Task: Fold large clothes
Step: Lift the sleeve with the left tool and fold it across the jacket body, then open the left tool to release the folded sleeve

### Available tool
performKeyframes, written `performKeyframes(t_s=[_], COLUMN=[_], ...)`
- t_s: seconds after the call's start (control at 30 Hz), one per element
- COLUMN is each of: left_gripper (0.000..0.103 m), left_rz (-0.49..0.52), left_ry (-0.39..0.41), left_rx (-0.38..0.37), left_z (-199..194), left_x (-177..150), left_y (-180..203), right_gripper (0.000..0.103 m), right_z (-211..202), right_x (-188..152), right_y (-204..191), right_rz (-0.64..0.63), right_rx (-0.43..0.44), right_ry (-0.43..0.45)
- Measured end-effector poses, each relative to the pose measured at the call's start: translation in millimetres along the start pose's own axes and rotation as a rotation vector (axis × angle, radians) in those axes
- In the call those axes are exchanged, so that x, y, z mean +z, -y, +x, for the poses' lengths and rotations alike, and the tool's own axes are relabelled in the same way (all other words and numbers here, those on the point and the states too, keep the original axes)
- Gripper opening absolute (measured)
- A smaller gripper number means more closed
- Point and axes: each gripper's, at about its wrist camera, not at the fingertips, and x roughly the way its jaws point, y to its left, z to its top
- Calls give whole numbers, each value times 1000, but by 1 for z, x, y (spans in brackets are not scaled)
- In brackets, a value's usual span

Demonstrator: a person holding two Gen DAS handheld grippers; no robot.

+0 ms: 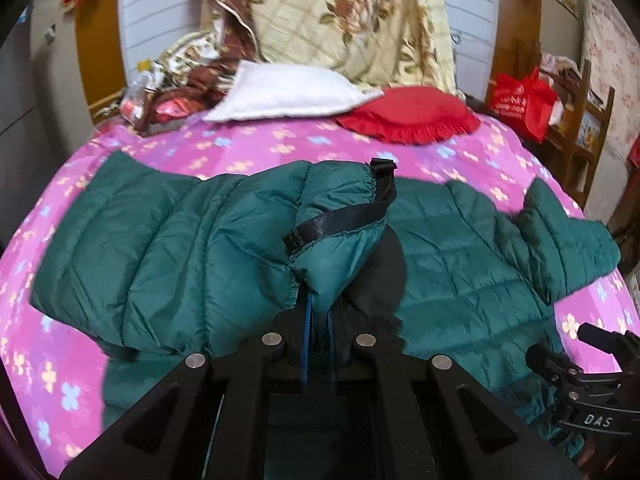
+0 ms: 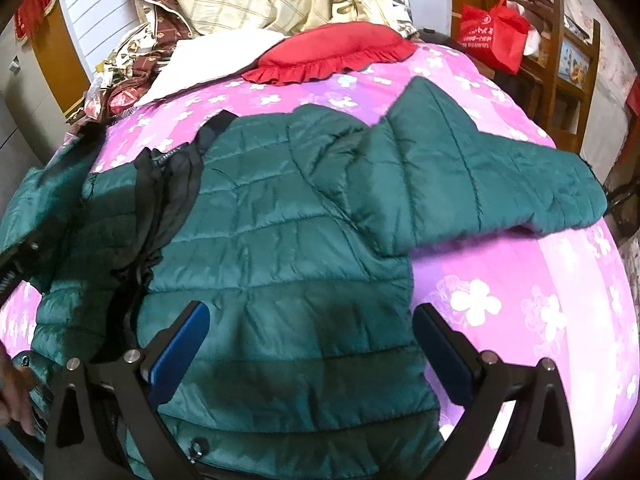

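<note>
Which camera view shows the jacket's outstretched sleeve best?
The right wrist view: the green puffer jacket's outstretched sleeve lies whole across the pink bedsheet, shoulder to cuff. In the left wrist view it sits small and distorted at the right edge.

The jacket's (image 2: 280, 240) lower hem is running off the bottom edge. The red bag's (image 2: 492, 36) white lettering is blurring, too small to read.

Even indoor light, slight blur, fisheye-warped edges.

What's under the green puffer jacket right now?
The green puffer jacket lies on the pink flowered bedspread, visible around it. Whatever sits directly beneath the jacket is covered.
</note>
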Motion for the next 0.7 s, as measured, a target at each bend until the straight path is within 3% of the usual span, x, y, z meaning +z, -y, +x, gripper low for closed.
performKeyframes(t_s=[0.37,0.43,0.5,0.7], left_gripper=[0,0,12,23], left_rz=[8,0,-15,10], left_ry=[-95,-104,-120,-18], left_rx=[-61,-102,-175,-178], left_z=[32,28,18,-49], left_x=[-17,-18,-18,-11], left_y=[31,31,29,4], right_gripper=[103,103,103,103], right_z=[9,10,10,0], right_x=[-8,-9,-9,-1], right_y=[24,25,26,18], right_rz=[49,51,56,59], right_rx=[-2,2,3,10], right_ry=[-26,-30,-30,-1])
